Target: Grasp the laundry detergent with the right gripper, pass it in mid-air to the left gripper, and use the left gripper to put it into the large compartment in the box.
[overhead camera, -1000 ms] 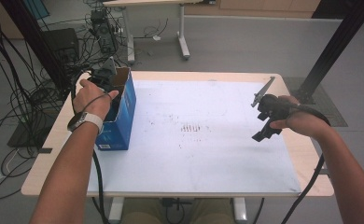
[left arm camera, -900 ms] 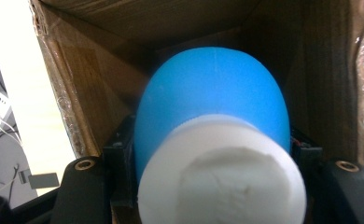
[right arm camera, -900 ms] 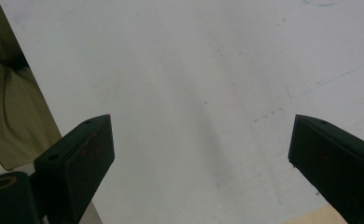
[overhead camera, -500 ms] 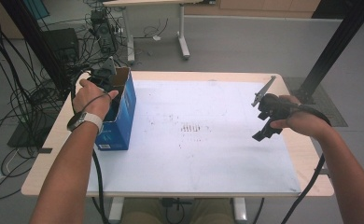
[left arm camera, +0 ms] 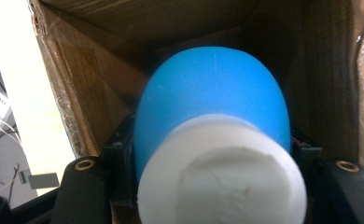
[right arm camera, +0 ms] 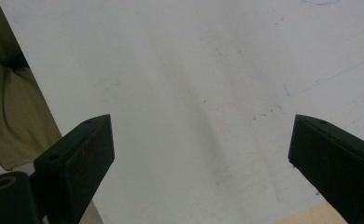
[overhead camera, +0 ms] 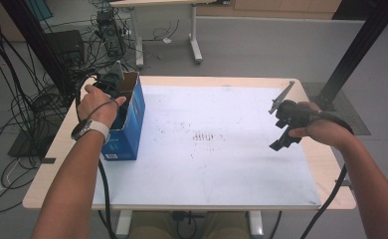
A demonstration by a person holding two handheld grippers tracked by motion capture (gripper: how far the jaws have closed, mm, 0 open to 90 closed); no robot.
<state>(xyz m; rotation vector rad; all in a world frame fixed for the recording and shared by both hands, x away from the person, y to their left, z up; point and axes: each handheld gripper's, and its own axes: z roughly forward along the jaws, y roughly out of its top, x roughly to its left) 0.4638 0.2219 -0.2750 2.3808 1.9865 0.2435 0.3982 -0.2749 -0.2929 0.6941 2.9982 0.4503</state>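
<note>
A blue cardboard box (overhead camera: 130, 124) stands open-topped near the table's left edge. My left gripper (overhead camera: 116, 89) reaches down into its opening, its tips hidden inside. In the left gripper view, my left gripper (left arm camera: 213, 156) is shut on a blue rounded bottle (left arm camera: 213, 102) with a white cap (left arm camera: 222, 182), inside the box's brown walls (left arm camera: 96, 88). At the right of the table my right gripper (overhead camera: 280, 122) hovers over the white mat (overhead camera: 217, 164). Its jaws stand wide open in the right gripper view, with nothing between them (right arm camera: 201, 149).
The white mat covers most of the wooden table (overhead camera: 50, 164), with faint dark marks (overhead camera: 204, 135) near its middle. Cables (overhead camera: 28, 104) and equipment lie on the floor at the left. A black post (overhead camera: 351, 55) rises at the far right.
</note>
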